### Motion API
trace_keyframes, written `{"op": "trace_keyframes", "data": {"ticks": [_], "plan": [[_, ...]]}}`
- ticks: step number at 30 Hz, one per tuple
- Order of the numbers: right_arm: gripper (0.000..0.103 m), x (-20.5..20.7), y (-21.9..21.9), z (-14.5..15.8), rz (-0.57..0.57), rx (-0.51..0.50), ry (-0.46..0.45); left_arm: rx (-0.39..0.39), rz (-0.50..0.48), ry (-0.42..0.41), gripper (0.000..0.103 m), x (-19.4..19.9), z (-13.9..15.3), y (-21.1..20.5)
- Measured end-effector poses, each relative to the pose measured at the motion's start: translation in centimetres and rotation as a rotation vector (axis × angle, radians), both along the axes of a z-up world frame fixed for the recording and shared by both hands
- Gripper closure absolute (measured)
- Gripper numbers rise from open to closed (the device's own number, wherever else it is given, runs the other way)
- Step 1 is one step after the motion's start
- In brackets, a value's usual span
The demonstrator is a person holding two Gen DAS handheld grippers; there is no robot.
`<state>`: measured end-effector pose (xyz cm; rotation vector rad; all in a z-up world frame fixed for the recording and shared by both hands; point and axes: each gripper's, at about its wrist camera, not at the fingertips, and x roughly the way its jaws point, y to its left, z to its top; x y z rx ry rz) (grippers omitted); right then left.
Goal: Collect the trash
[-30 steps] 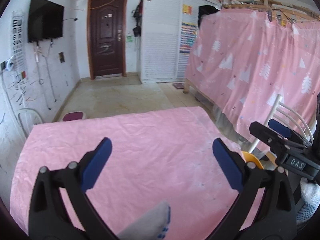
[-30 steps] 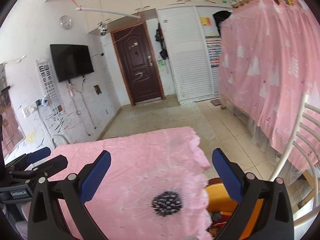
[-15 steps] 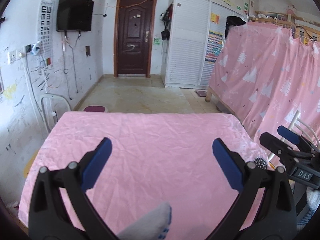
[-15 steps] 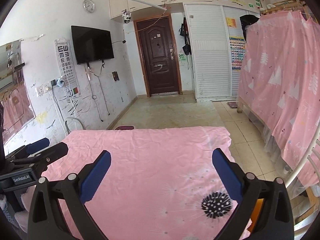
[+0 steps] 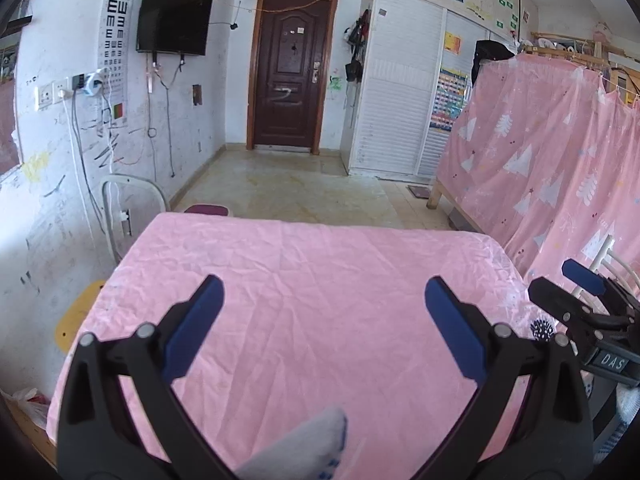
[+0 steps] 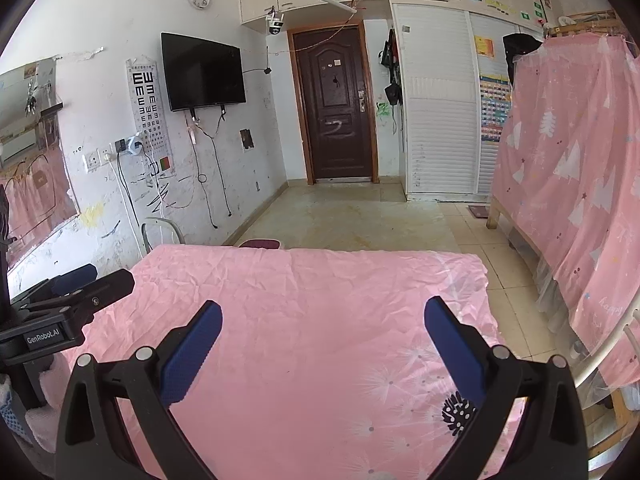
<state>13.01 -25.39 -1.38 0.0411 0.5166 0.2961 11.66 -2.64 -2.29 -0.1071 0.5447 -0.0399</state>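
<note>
Now my left claw (image 5: 322,320) is spread wide, and nothing is between its two blue pads (image 5: 194,326). It hangs over the bench (image 5: 320,264), which a wrinkled pink cloth covers from edge to edge. My right claw (image 6: 322,350) is spread wide also and holds nothing. It hangs over the same cloth, nearer to the corner where white dandelion prints and one black dandelion print (image 6: 458,410) are.

At the bottom centre of the left wrist view I see a grey gloved fingertip (image 5: 308,446) with small blue dots. At the right edge of this view my right claw shows from the side, with the letters DAS on its body. At the left edge of the right wrist view my left claw shows with the label GenRobot.AI.

On the cloth I can see no piece of trash in either view, so I cannot tell where the trash is. At the lower left edge of the left wrist view, beside the bench, a crumpled plastic bag (image 5: 28,402) with something red in it shows, but it is too small to tell more.

Far behind, a dark brown door (image 6: 338,106) is shut, a black television (image 6: 202,72) hangs on the white wall, and a pink curtain (image 6: 572,168) covers the bed frame at the right.
</note>
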Motion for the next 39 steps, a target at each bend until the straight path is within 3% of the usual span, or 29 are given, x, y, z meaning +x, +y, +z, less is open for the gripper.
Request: {"op": "trace_keyframes", "data": {"ticks": [39], "plan": [[0.012, -0.1, 0.0, -0.9, 0.021, -0.019, 0.017, -0.007, 0.016, 0.013, 0.006, 0.2, -0.7, 1.1]]}}
